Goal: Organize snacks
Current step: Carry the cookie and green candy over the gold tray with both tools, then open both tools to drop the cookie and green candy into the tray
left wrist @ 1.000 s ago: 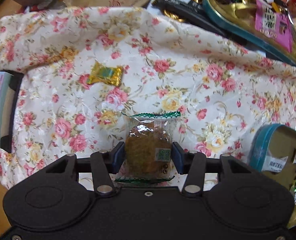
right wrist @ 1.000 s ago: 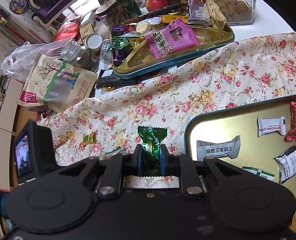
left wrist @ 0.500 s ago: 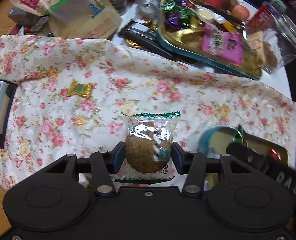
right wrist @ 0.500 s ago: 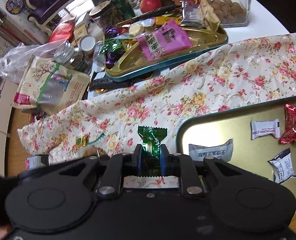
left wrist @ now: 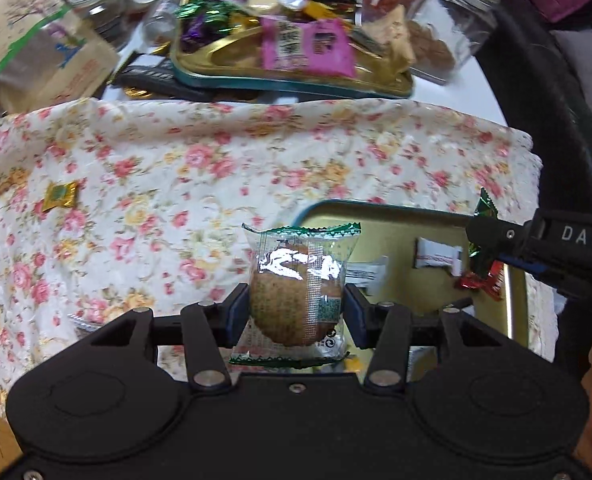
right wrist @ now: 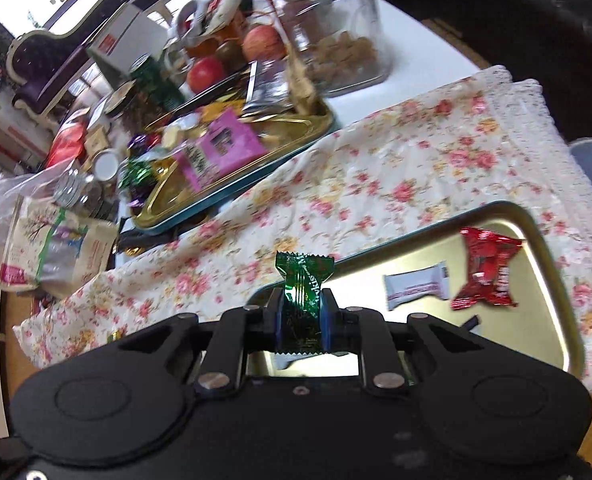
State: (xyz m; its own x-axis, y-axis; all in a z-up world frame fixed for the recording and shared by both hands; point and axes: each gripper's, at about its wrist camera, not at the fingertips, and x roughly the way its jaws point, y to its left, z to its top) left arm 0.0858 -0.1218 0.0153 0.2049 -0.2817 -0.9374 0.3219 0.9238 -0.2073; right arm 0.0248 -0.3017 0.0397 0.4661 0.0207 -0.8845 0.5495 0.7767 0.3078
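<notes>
My left gripper [left wrist: 296, 312] is shut on a clear-wrapped round biscuit [left wrist: 297, 292] and holds it above the near left edge of a gold tray [left wrist: 395, 216]. My right gripper [right wrist: 301, 320] is shut on a green foil candy [right wrist: 301, 284] and holds it over the same gold tray [right wrist: 551, 280]; it also shows at the right of the left wrist view [left wrist: 483, 236]. In the tray lie a white bar [right wrist: 415, 286], a red wrapped snack [right wrist: 487, 268] and another white packet [left wrist: 363, 274]. A small gold candy [left wrist: 60, 195] lies on the floral cloth [left wrist: 216, 160].
A second gold tray [right wrist: 315, 120] full of sweets and a pink packet [right wrist: 220, 152] stands behind the cloth. Beyond it are a glass jar [right wrist: 335, 40], apples [right wrist: 262, 42], small jars and a paper bag [right wrist: 48, 256]. The table edge runs at the right.
Both grippers have swung right and forward with their snacks. The gold tray now lies under and ahead of them, and the gold candy has slid to the left of the left wrist view.
</notes>
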